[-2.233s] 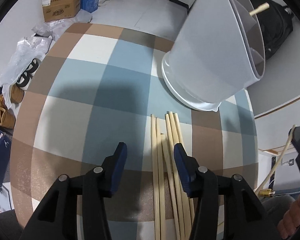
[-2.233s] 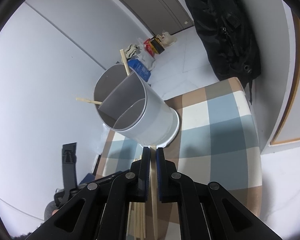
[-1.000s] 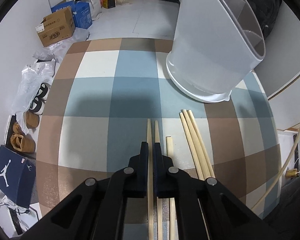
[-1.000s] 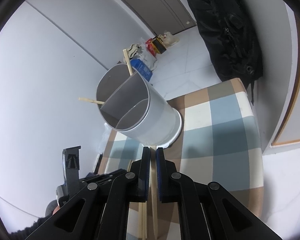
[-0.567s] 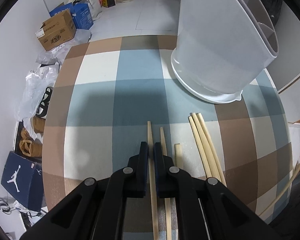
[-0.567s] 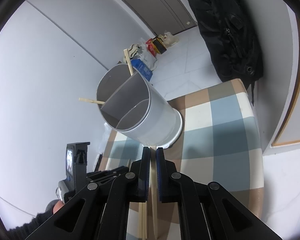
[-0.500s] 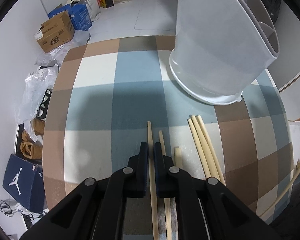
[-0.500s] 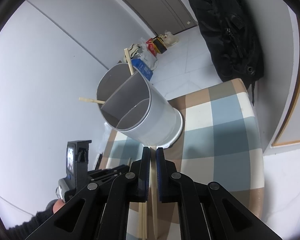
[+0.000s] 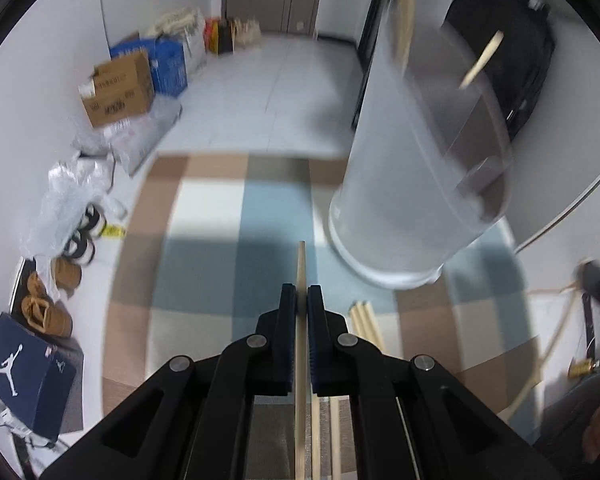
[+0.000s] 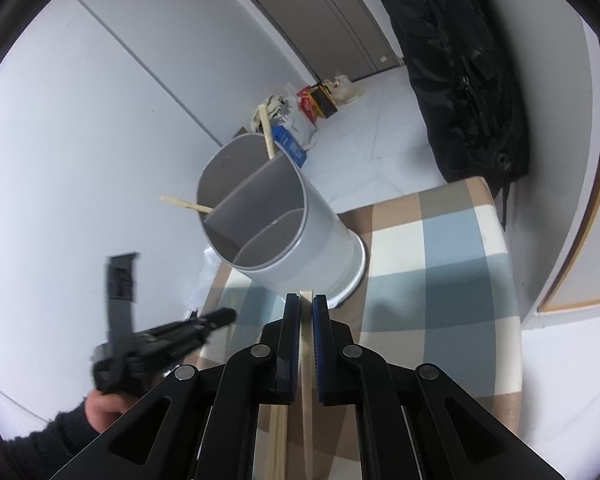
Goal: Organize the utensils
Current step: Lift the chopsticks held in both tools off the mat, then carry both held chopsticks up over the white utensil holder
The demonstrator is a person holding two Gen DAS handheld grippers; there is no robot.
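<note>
My left gripper (image 9: 301, 296) is shut on a wooden chopstick (image 9: 301, 264) whose tip sticks out ahead of the pads, lifted above the checked tablecloth (image 9: 220, 248). Several more chopsticks (image 9: 364, 320) lie on the cloth to its right. The grey divided utensil holder (image 9: 416, 184) stands at the right with two sticks in it. My right gripper (image 10: 306, 300) is shut on another chopstick (image 10: 307, 344), just in front of the holder (image 10: 284, 232). The left gripper's body (image 10: 160, 340) and the hand holding it show at the lower left of the right wrist view.
The small table has edges close on all sides, with white floor around it. Cardboard and blue boxes (image 9: 120, 88), plastic bags and shoes (image 9: 48, 312) lie on the floor to the left. A black bag (image 10: 460, 80) hangs behind the table. A pale cord (image 9: 548, 344) hangs at the right.
My left gripper closed on one chopstick and has lifted it off the cloth, tilting up toward the holder. The right gripper has stayed put with its chopstick.
</note>
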